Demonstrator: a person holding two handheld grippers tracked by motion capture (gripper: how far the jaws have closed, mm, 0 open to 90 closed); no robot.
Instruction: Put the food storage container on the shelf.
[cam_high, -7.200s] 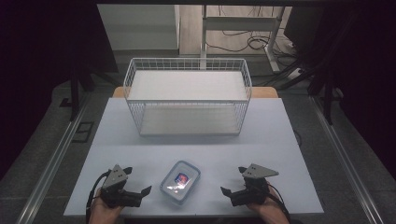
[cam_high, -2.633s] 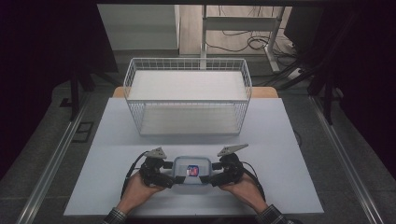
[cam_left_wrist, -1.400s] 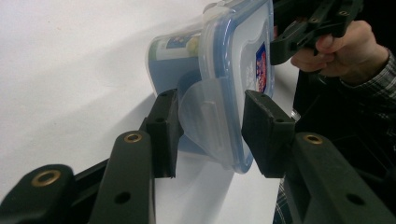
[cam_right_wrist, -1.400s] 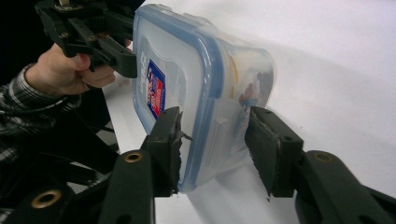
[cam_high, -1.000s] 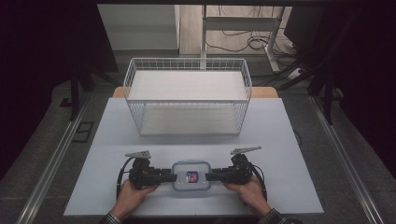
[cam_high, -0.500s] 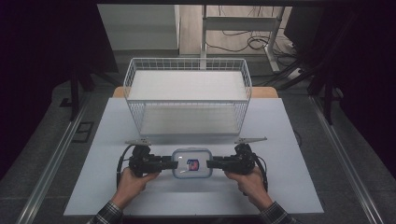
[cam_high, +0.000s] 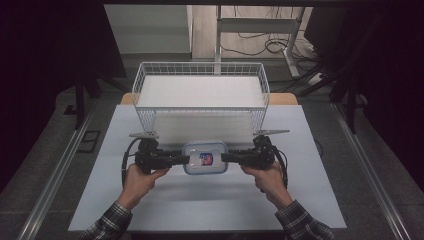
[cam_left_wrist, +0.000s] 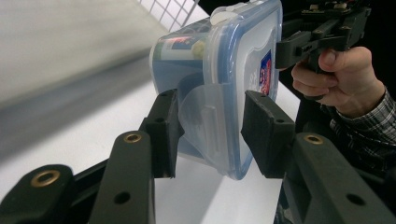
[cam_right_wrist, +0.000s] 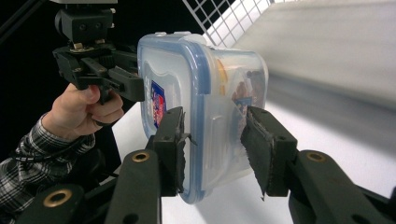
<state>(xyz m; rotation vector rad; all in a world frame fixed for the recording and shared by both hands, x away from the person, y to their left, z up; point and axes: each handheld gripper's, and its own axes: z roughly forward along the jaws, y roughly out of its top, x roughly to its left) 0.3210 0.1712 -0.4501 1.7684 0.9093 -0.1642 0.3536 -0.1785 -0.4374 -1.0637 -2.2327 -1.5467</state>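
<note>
Left to right, you have two hand-held black two-jaw grippers, one container and one basket on one pale table (cam_high: 165, 210).

Your left gripper (cam_high: 176, 158) lies level and points toward the table's middle. Its jaws stand partly closed across the left end of the one clear rectangular plastic food container with a blue-rimmed snap lid (cam_high: 204, 157); in the left gripper view, one pad (cam_left_wrist: 163, 130) sits under the base side and the other against the lid side, with a clear locking flap (cam_left_wrist: 205, 123) between them, and both pads press on the box.

The container sits between your two grippers, near the table's front half and just before the basket. One red-and-blue label (cam_high: 206, 159) shows on its lid. In the gripper views it hangs off the table surface, with dark and orange contents dimly visible through its wall.

Your right gripper (cam_high: 233, 158) mirrors the left, its jaws partly closed on the container's right end; the right gripper view shows its pads (cam_right_wrist: 261, 144) clamped on lid and base.

Behind stands one white wire basket (cam_high: 145, 112), rectangular and open-topped, with a white floor.
</note>
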